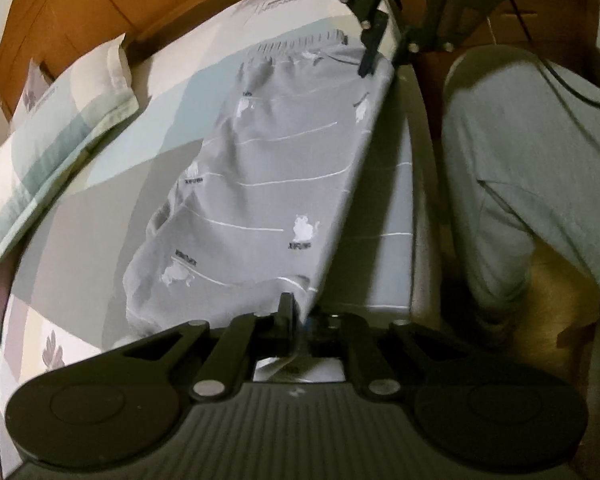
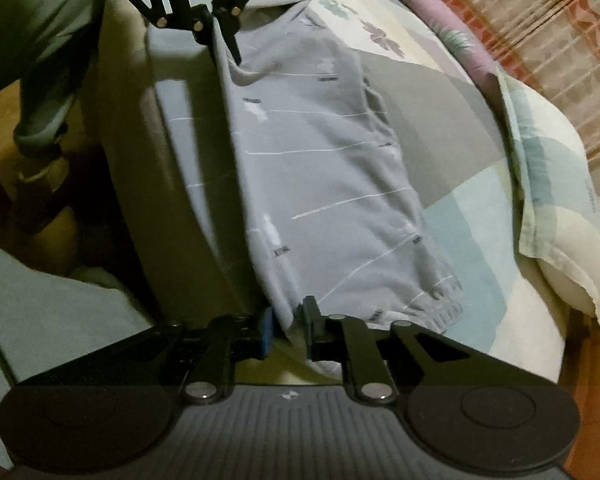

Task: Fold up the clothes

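Grey pyjama trousers with thin white stripes and small cat prints lie stretched along the bed's near edge. My left gripper is shut on the cloth at one end, near the leg hem. My right gripper is shut on the other end, by the elastic waistband. Each gripper shows in the other's view: the right gripper at the top of the left wrist view, the left gripper at the top of the right wrist view. The held edge is lifted and taut between them; the rest rests on the bed.
The bed sheet has grey, teal and cream blocks. A matching pillow lies beyond the trousers, also pillow. A person's leg in pale trousers stands beside the bed over a wooden floor. A wooden headboard is behind.
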A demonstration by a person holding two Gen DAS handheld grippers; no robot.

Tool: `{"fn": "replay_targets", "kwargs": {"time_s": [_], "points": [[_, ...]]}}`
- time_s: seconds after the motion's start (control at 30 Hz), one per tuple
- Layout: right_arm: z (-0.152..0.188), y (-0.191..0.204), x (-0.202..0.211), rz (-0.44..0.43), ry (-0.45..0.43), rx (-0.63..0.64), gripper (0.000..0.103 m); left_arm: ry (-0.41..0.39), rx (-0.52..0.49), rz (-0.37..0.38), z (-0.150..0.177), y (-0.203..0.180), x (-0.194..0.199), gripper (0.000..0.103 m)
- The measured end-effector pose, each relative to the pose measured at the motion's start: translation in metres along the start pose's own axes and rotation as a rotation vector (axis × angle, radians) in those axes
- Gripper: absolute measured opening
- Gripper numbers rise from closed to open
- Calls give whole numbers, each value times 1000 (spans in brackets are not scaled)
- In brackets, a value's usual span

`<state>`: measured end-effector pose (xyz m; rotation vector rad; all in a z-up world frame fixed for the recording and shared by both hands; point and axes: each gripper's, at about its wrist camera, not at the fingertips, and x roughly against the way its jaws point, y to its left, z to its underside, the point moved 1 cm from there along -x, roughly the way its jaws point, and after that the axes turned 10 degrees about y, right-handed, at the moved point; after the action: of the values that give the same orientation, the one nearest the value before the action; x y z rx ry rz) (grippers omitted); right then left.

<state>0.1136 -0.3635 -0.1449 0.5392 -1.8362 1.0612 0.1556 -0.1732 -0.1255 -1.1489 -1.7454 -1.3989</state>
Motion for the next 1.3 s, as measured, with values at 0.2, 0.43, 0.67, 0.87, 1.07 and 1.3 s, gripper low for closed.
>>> {"fn": "replay_targets", "kwargs": {"time_s": [0.2, 0.43, 0.67, 0.87, 1.07, 1.3], "points": [[21, -13, 32, -51, -14, -163, 27, -8, 0, 10, 10, -3, 20, 13], [65, -61, 46, -134, -128, -677, 27, -75, 84, 44, 17, 9, 52, 19], [82, -84, 2, -190, -227, -1034, 28, -140, 243, 69, -4, 27, 25, 27], [78, -80, -14, -160, -185, -1027, 6, -85, 287, 118, -4, 26, -2, 27], [92, -96, 2, -108, -176, -1037, 0, -94, 310, 171, -4, 22, -6, 30], [97, -91, 5, -101, -173, -1108, 7, -106, 347, 188, -16, 16, -5, 30]]}}
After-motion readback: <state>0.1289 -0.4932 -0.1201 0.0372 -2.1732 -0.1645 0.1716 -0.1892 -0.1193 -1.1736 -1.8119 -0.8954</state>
